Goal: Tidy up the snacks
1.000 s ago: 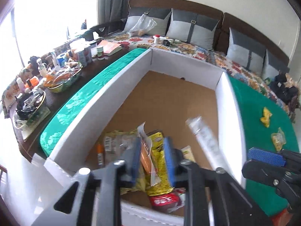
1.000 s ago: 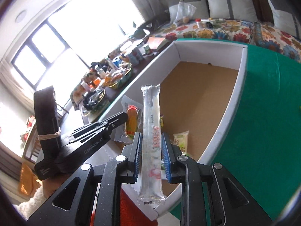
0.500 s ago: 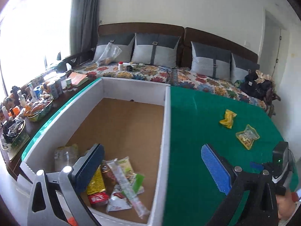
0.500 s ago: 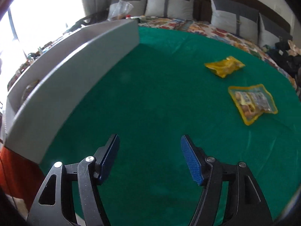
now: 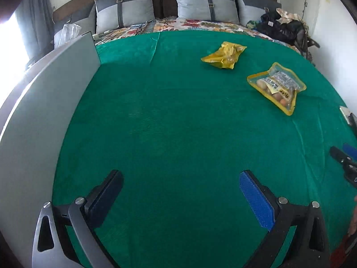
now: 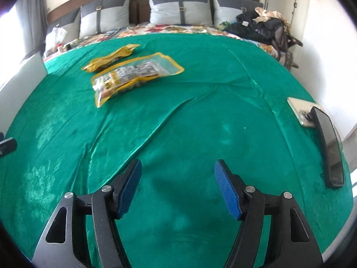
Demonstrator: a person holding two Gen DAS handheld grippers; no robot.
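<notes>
Two snacks lie on the green cloth (image 5: 174, 116): a crumpled yellow packet (image 5: 224, 54) and a clear yellow-edged pouch of nuts (image 5: 276, 86). Both show in the right wrist view too, the packet (image 6: 111, 58) behind the pouch (image 6: 133, 73). My left gripper (image 5: 180, 194) is open and empty, low over the cloth beside the white box wall (image 5: 44, 102). My right gripper (image 6: 178, 185) is open and empty over bare cloth, well short of the pouch. The box contents are hidden.
A phone (image 6: 330, 147) and a flat case (image 6: 299, 109) lie at the cloth's right edge. A sofa with grey cushions (image 5: 205, 5) and dark bags (image 5: 283, 26) runs along the back. The cloth has folds (image 6: 178, 109) in the middle.
Both grippers let their snacks go into the box, opened, and swung right, away from the box toward the two snacks on the cloth.
</notes>
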